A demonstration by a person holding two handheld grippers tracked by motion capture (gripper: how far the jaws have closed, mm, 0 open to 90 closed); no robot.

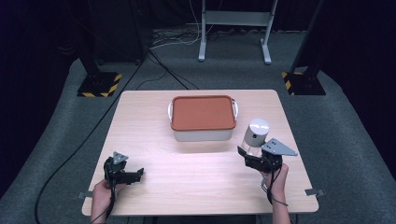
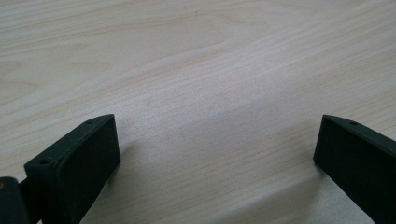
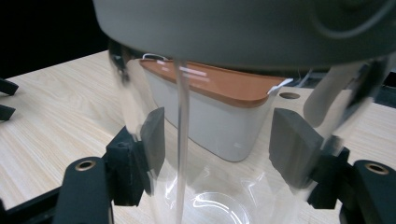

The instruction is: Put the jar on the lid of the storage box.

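Slippage is looking like the main risk: right gripper is pinching a clear jar with grey lid, near the table edge beside the white box. Smooth walls, jar tipping. Left gripper is resting spread, empty.

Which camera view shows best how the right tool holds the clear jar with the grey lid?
The right gripper view: the clear jar sits between the right tool's pads, which press its sides. The high view shows the jar whole but small. The left gripper view looks at bare table.
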